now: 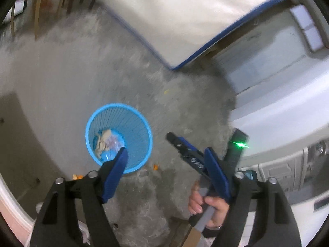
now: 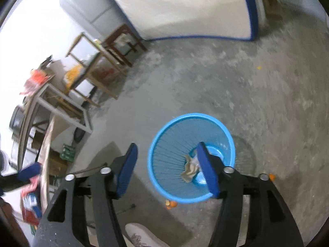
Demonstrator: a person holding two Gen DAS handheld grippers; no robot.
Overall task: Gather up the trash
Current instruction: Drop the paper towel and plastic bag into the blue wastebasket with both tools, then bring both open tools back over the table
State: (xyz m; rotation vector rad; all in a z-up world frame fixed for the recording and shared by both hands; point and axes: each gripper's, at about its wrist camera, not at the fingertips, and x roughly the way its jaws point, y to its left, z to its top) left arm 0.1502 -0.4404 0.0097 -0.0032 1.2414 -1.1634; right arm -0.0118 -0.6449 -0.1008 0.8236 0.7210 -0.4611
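While both hands hang over blue basket [image 1: 131, 121], left fingers [image 1: 165, 171] and right fingers [image 2: 167, 169] spread wide, nothing between them. Crumpled paper and wrappers [image 2: 190, 169] lie at basket bottom. Orange scraps [image 2: 171, 204] on concrete floor [image 2: 267, 103] beside basket, likely next to collect.

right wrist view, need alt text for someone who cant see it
The right tool hangs open and empty above a blue basket standing on a grey concrete floor, with crumpled paper trash lying in the basket's bottom. Small orange scraps lie on the floor beside the basket, and wooden stools stand at the left.
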